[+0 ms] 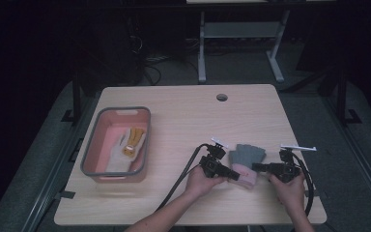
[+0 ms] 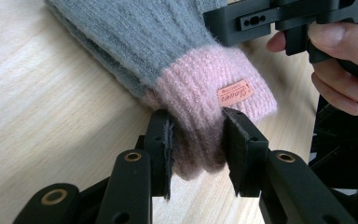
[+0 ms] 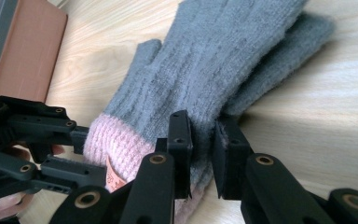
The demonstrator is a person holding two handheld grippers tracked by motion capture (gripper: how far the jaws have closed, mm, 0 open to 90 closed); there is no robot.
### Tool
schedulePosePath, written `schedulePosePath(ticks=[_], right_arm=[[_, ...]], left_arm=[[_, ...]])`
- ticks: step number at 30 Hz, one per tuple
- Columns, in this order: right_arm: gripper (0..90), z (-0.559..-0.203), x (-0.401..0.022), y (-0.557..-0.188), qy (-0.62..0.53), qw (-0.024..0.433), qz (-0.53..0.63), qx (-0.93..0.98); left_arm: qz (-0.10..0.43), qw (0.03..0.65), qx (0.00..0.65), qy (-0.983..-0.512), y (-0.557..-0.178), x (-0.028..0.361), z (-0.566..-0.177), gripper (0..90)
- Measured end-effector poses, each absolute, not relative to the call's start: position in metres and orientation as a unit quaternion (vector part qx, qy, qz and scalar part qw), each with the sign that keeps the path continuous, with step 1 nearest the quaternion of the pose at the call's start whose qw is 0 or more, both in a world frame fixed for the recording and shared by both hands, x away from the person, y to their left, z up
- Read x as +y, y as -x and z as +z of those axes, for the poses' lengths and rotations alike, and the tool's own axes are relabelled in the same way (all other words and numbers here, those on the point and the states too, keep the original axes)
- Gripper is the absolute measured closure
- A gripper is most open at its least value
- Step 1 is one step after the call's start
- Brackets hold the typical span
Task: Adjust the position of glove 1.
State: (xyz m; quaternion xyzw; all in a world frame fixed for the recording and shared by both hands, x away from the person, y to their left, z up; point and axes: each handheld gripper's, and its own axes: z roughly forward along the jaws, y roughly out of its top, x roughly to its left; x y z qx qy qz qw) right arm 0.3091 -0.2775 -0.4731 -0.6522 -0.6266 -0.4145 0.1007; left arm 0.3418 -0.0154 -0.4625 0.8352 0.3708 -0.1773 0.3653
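Observation:
A grey knitted glove [image 1: 247,155] with a pink cuff [image 1: 245,173] lies flat on the wooden table, near the front edge. My left gripper [image 1: 234,175] comes at it from the left, and its jaws pinch the pink cuff [image 2: 200,79] near an orange label [image 2: 235,92]. My right gripper [image 1: 257,167] comes from the right. Its jaws [image 3: 203,140] squeeze the edge of the grey part [image 3: 214,60] just past the cuff. In the left gripper view, the right gripper [image 2: 279,14] and a hand show beyond the glove.
A pink basin [image 1: 92,145] with a grey rim stands at the table's left; it holds a white and yellow glove [image 1: 130,142]. A cable hole [image 1: 221,97] sits at the table's far edge. Cables trail from both grippers toward the front.

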Motion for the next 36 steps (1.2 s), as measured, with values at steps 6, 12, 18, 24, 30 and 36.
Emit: schedulePosePath(ticks=[6, 12, 18, 24, 30, 36], right_arm=[[79.1, -0.465, -0.268, -0.311, 0.638, 0.097, -0.418, -0.640], [79.2, -0.454, -0.258, -0.316, 0.628, 0.092, -0.423, -0.647], [79.2, -0.444, -0.248, -0.319, 0.616, 0.091, -0.430, -0.654], [79.1, -0.432, -0.238, -0.322, 0.605, 0.088, -0.433, -0.663], [79.1, -0.422, -0.226, -0.324, 0.594, 0.085, -0.435, -0.672], [79.1, -0.414, -0.215, -0.327, 0.583, 0.089, -0.441, -0.677]], left_arm=[[-0.169, 0.369, 0.372, -0.835, -0.342, -0.006, -0.457, 65.6], [-0.162, 0.379, 0.374, -0.831, -0.343, 0.005, -0.448, 65.9], [-0.151, 0.387, 0.372, -0.830, -0.342, 0.017, -0.438, 65.9], [-0.143, 0.394, 0.371, -0.829, -0.340, 0.028, -0.429, 65.9], [-0.136, 0.400, 0.371, -0.827, -0.338, 0.040, -0.421, 65.9], [-0.131, 0.409, 0.373, -0.823, -0.336, 0.054, -0.414, 65.9]])
